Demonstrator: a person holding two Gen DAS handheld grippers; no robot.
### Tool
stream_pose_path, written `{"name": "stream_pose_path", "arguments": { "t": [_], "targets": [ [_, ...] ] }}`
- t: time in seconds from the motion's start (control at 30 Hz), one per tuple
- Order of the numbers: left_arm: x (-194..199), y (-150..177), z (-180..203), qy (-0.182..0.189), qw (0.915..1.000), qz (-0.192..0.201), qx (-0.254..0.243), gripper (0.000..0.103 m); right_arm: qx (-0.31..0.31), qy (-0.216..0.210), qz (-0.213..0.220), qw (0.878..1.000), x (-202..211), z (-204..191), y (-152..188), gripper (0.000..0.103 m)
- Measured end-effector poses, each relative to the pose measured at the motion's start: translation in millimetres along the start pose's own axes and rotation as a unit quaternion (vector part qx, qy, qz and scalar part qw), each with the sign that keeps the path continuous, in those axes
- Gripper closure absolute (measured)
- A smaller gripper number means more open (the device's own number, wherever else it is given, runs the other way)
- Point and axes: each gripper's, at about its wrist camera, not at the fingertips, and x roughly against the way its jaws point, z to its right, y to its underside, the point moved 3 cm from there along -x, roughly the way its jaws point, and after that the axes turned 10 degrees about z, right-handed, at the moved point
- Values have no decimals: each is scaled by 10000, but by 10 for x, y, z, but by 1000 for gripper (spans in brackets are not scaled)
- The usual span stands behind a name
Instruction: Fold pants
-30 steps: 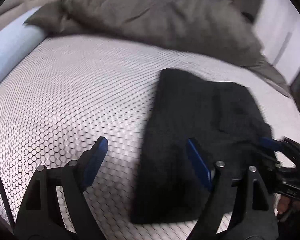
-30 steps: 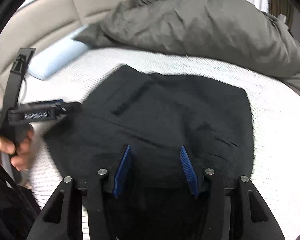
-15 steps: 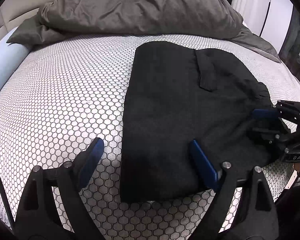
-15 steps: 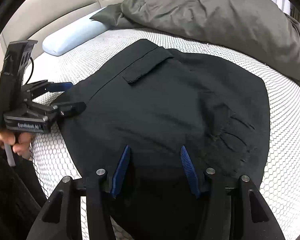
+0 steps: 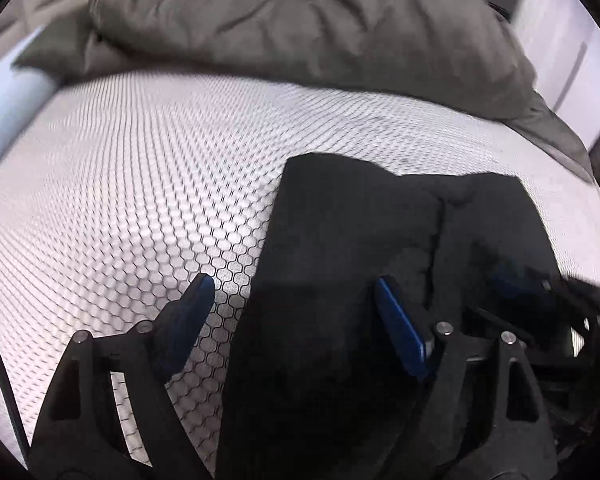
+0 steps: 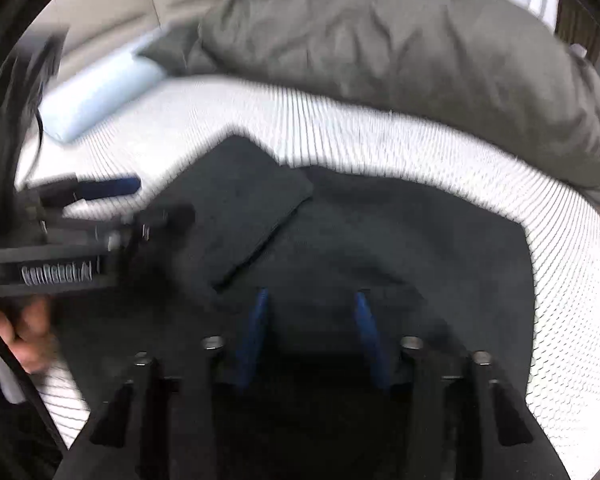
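The black pants (image 6: 380, 240) lie folded flat on the mattress (image 5: 120, 200) near its front edge, a pocket flap up. The left gripper (image 5: 292, 312) hangs wide open over their left edge, gripping nothing. The right gripper (image 6: 310, 320), jaws just narrowed, is part open over the cloth; contact is unclear. A grey duvet (image 6: 400, 52) is heaped along the far edge
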Motion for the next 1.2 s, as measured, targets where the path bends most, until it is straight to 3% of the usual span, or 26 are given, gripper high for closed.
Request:
{"name": "stream_pose_path", "arguments": {
  "t": [0.03,0.1,0.13,0.23,0.33,0.4,0.43,0.5,0.53,0.6,0.77,0.83,0.87,0.97,1.0,1.2],
  "targets": [
    [-35,8,-41,69,9999,-27,113,20,-52,60,-24,10000,25,69,19,65],
    [-47,11,-99,169,9997,-29,197,19,-149,321,-1,9994,121,263,45,80],
    [-42,12,-136,153,9996,-28,218,18,-276,337,32,9990,181,384,95,82],
    [42,10,-236,111,9990,-14,441,19,-585,-179,382,9974,396,506,207,82],
    [254,-24,-331,175,9974,201,671,24,-822,-347,837,9925,744,605,239,73],
    [414,-4,-420,227,9966,443,652,25,-1124,101,1155,9869,1000,812,303,39],
    [452,39,-467,226,9968,413,638,26,-1354,123,1180,9837,1084,941,356,36],
    [459,150,-547,448,9958,194,773,43,-1794,38,1079,9778,1132,1143,498,36],
    [442,217,-582,659,9933,10,951,46,-2017,-7,988,9744,1110,1228,571,36],
    [422,292,-602,935,9891,-208,1117,61,-2404,-326,808,9668,1005,1330,676,36],
    [292,291,-494,1056,9891,-342,965,68,-3030,-1399,425,9417,693,1272,739,36],
    [224,255,-447,1054,9895,-355,923,73,-2940,-1330,379,9458,583,1234,691,36],
    [191,229,-419,1046,9898,-336,902,75,-2803,-1203,384,9516,550,1198,661,36],
    [111,140,-322,864,9929,-216,792,78,-2530,-951,522,9614,435,1105,521,63],
    [62,96,-268,763,9946,-206,678,78,-2480,-870,545,9633,410,1091,472,67],
    [-236,-235,-126,414,9974,-13,588,80,-2520,-454,861,9628,234,1238,173,74]
  ]
}}
